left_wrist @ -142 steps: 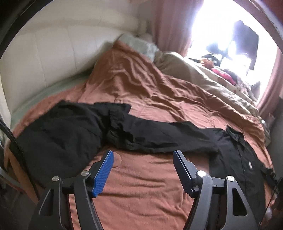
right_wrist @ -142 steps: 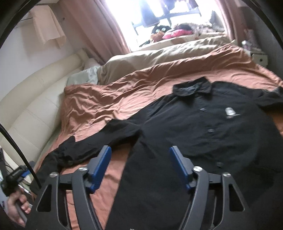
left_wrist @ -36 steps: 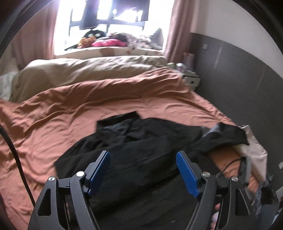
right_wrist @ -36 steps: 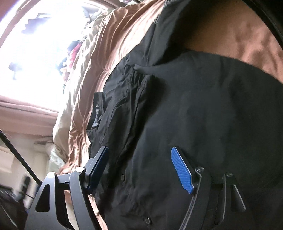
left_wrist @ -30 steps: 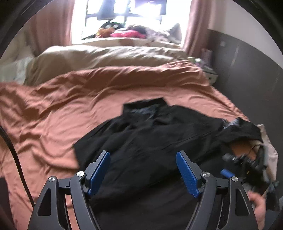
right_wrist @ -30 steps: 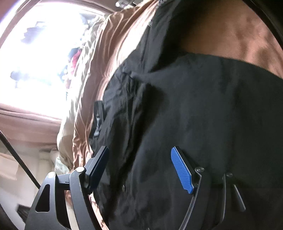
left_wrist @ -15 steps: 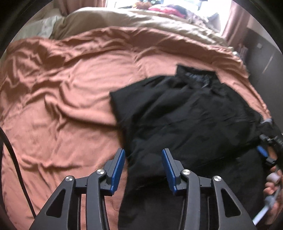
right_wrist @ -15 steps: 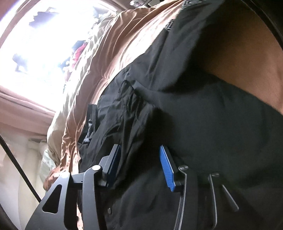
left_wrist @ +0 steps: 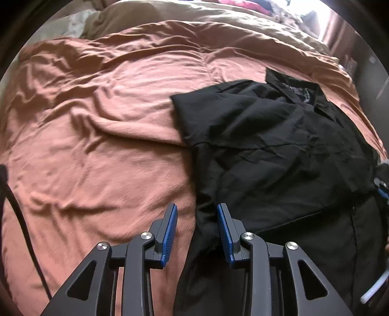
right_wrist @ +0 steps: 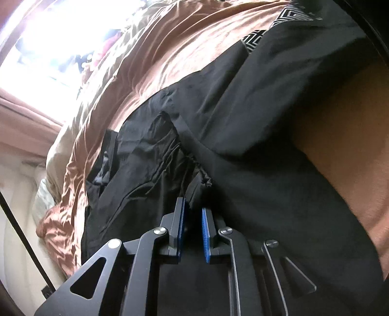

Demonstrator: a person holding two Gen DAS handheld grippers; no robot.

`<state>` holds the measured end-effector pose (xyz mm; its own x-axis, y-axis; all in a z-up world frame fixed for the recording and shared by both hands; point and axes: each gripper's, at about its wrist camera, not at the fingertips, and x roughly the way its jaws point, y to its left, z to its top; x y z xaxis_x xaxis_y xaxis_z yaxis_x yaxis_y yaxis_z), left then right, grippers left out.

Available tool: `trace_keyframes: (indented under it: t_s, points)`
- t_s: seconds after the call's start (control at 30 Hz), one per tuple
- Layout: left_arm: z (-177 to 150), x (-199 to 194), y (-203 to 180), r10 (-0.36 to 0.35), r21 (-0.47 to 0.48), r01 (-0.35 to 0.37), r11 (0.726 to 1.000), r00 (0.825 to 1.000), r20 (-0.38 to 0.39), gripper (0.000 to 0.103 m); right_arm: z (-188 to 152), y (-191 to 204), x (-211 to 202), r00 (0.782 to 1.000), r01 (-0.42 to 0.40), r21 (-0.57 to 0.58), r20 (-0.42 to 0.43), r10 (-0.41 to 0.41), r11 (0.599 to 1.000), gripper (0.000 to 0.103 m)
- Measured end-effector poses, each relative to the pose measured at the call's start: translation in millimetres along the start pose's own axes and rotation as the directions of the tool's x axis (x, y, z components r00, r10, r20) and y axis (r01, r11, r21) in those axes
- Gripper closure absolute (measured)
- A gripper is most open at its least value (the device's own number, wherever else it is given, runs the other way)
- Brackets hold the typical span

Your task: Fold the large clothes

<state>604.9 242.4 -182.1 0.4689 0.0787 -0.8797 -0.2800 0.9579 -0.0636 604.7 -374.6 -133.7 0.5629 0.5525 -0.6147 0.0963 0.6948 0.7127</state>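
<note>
A large black shirt [left_wrist: 274,150] lies on the rust-brown bedspread [left_wrist: 97,136], its left side folded over the body and the collar at the far end. My left gripper [left_wrist: 196,214] hovers low over the shirt's left edge, jaws partly closed with a gap, holding nothing I can see. In the right wrist view the shirt [right_wrist: 255,170] fills the frame, with a patterned cuff [right_wrist: 257,39] at the top. My right gripper [right_wrist: 193,206] has its jaws nearly together around a bunched fold of the black fabric.
A beige duvet [left_wrist: 194,14] and a pale pillow [left_wrist: 73,21] lie at the far end of the bed. A bright window with pink curtains [right_wrist: 29,121] is beyond. A black cable [left_wrist: 14,201] runs at the left.
Both grippers have narrowed from wide open. The left one dropped toward the shirt's left edge. The right one closed in on a fold of black fabric.
</note>
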Motion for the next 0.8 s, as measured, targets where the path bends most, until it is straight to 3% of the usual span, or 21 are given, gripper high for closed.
trace_keyframes:
  t_s: [0.07, 0.13, 0.17, 0.47, 0.53, 0.7, 0.8]
  points:
    - [-5.3, -18.8, -1.4, -0.01, -0.02, 0.011, 1.0, 0.999, 0.044, 0.067, 0.4, -0.2, -12.7, 1.0, 0.006, -0.007, 0.014, -0.006, 1.0, 0.078]
    - [-12.4, -34.4, -6.7, -0.038, -0.031, 0.04, 0.999, 0.997, 0.064, 0.067, 3.1, -2.2, -30.8, 0.998, 0.018, -0.032, 0.053, -0.016, 0.999, 0.044]
    - [-16.5, -40.7, -10.7, -0.054, -0.032, 0.056, 0.998, 0.996, 0.068, 0.067, 4.3, -5.3, -41.2, 0.997, 0.021, -0.04, 0.073, -0.018, 0.999, 0.039]
    - [-46.5, -77.2, -44.5, -0.158, -0.057, 0.165, 0.985, 0.982, 0.105, 0.066, 27.5, -65.5, -110.9, 0.986, 0.035, 0.0, 0.163, -0.035, 0.999, 0.037]
    - [-52.6, -83.7, -49.9, -0.156, -0.062, 0.165, 0.984, 0.979, 0.134, 0.058, 34.9, -82.0, -125.9, 0.983, 0.017, 0.013, 0.183, -0.019, 1.0, 0.037]
    - [-57.3, -87.7, -55.4, -0.169, -0.06, 0.179, 0.982, 0.975, 0.146, 0.058, 45.8, -103.9, -156.3, 0.96, 0.075, 0.023, 0.269, -0.078, 0.997, 0.037]
    - [-57.5, -92.1, -50.0, -0.159, -0.071, 0.173, 0.982, 0.974, 0.161, 0.058, 48.3, -117.5, -178.3, 0.943, 0.035, 0.08, 0.327, -0.059, 0.996, 0.037]
